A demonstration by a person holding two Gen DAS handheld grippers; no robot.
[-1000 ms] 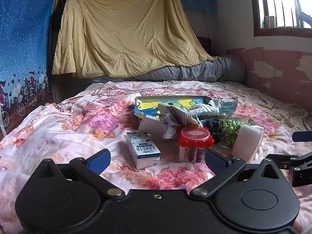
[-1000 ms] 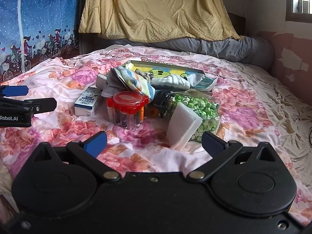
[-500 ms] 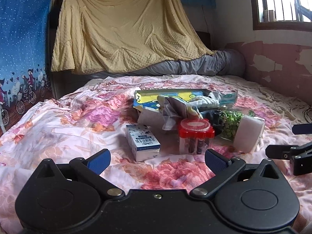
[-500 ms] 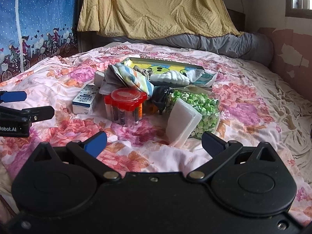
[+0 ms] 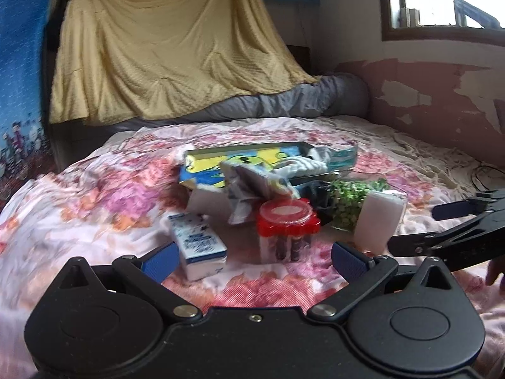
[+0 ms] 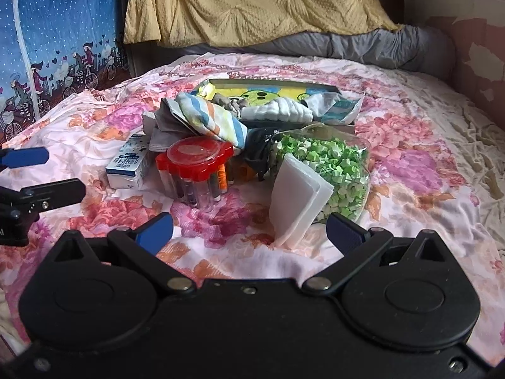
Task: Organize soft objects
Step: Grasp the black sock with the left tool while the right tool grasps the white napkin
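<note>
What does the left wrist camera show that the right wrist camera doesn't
Only the left wrist view shows the window and the right gripper coming in from the right edge, fingers apart. Only the right wrist view shows the bicycle figures on the blue curtain clearly and the left gripper at its left edge, also open. Both show the red-lidded tube holder, the small blue and white carton, the striped cloth, the bowl of green pieces and the white foam pad on the floral bedspread.
</note>
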